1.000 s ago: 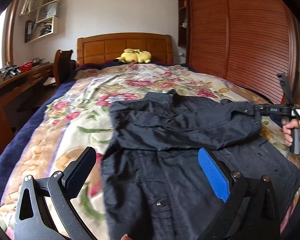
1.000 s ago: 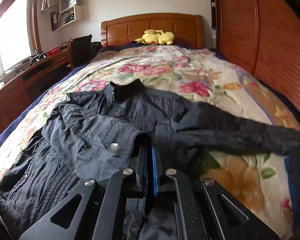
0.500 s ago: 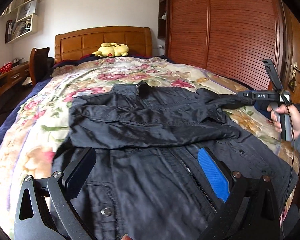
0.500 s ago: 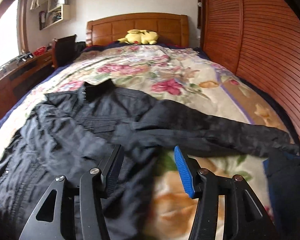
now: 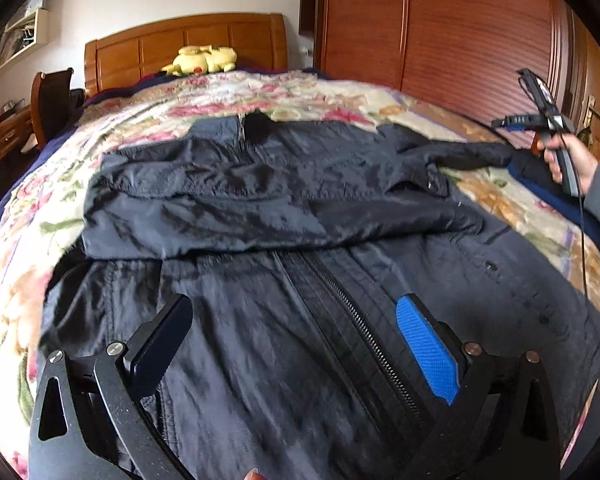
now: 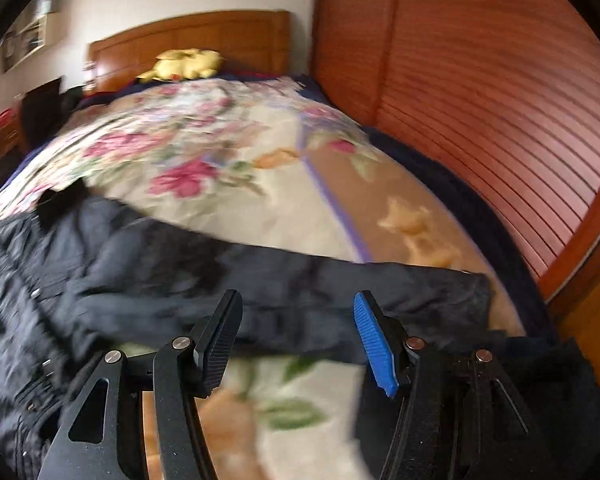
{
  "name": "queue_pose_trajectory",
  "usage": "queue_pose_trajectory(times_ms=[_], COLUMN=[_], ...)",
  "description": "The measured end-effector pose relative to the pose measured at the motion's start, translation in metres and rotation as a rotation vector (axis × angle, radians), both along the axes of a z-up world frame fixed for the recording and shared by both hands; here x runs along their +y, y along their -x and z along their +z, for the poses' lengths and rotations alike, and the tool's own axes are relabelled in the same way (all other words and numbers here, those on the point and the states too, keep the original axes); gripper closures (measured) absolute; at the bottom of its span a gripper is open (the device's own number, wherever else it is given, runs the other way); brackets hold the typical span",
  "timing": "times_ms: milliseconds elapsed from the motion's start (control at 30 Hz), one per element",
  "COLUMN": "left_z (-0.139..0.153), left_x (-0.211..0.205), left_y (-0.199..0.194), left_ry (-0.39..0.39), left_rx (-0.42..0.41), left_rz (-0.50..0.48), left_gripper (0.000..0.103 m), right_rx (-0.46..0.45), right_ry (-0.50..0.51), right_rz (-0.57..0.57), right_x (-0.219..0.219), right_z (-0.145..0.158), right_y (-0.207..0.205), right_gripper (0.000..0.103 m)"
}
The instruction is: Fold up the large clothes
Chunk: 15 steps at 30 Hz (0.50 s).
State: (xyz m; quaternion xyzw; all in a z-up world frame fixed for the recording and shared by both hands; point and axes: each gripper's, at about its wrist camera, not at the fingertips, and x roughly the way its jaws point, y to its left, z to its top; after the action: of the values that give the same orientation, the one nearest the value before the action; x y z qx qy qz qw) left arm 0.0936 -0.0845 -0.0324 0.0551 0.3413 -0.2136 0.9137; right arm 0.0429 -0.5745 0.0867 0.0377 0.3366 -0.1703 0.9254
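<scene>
A black zip jacket (image 5: 260,208) lies face up on the floral bedspread (image 5: 32,208), collar toward the headboard. One sleeve (image 5: 204,220) is folded across its chest. The other sleeve (image 6: 340,280) stretches out to the right, its cuff (image 6: 476,292) near the bed's edge. My left gripper (image 5: 292,312) is open just above the jacket's lower front, straddling the zipper (image 5: 356,312), with nothing gripped. My right gripper (image 6: 296,300) hovers over the outstretched sleeve with its jaws opening and nothing between the pads. In the left wrist view a hand (image 5: 568,156) holds it at the far right.
A yellow plush toy (image 5: 200,60) sits by the wooden headboard (image 5: 188,36). Slatted wardrobe doors (image 6: 480,100) run close along the bed's right side. A chair (image 5: 52,96) and a desk stand to the left. A dark cloth (image 6: 540,380) lies at the bed's near right corner.
The right gripper went from shut on the jacket's fabric to open and swung right along the outstretched sleeve. The left gripper, still open, moved right and lower over the jacket's front.
</scene>
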Motion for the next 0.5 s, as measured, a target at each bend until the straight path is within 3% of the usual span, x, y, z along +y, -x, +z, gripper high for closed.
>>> queue_pose_trajectory(times_ms=[267, 500], left_z=[-0.022, -0.036], left_x=[-0.012, -0.017], left_y=[-0.01, -0.018], left_ry=[-0.056, -0.068], left_rx=[0.081, 0.149], left_rz=[-0.009, -0.026], left_gripper=[0.001, 0.001], right_rx=[0.142, 0.252], right_ry=[-0.079, -0.047], right_rz=[-0.151, -0.222], right_x=[-0.072, -0.087], right_z=[-0.016, -0.019], right_y=[-0.031, -0.062], right_gripper=[0.043, 0.043])
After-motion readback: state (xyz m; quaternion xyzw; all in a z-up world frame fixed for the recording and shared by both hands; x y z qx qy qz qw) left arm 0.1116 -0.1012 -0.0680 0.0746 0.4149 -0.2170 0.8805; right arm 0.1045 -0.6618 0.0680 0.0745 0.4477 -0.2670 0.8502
